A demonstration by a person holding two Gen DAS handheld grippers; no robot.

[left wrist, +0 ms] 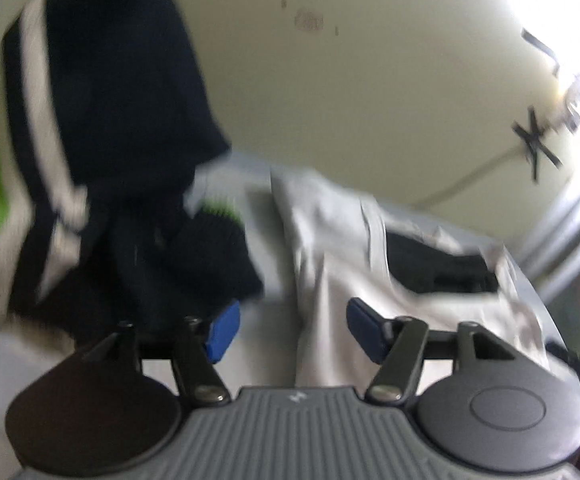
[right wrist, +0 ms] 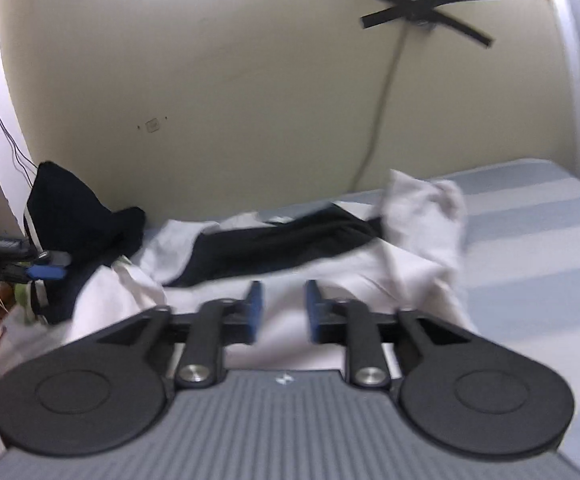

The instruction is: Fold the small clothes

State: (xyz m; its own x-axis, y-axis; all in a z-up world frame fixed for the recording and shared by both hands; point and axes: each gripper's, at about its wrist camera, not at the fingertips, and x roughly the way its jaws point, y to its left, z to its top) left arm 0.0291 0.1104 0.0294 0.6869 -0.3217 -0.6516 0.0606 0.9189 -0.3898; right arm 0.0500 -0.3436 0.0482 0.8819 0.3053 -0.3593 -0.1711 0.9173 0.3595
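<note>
Both hand-held grippers, left (left wrist: 291, 330) and right (right wrist: 284, 312), released, just above white garment (right wrist: 369, 272)

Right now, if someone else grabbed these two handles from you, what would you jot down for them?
Left gripper: open, holding nothing, over the bed beside the dark pile.
Right gripper: open, holding nothing, just above the white cloth.
Clothes: dark garment with white stripes and green heaped at the left; the white cloth lies rumpled mid-bed with a black garment across it.
Done: nothing looks neatly folded yet.
Left: pick one piece, spread it flat, fold it, then repeat for the others.
</note>
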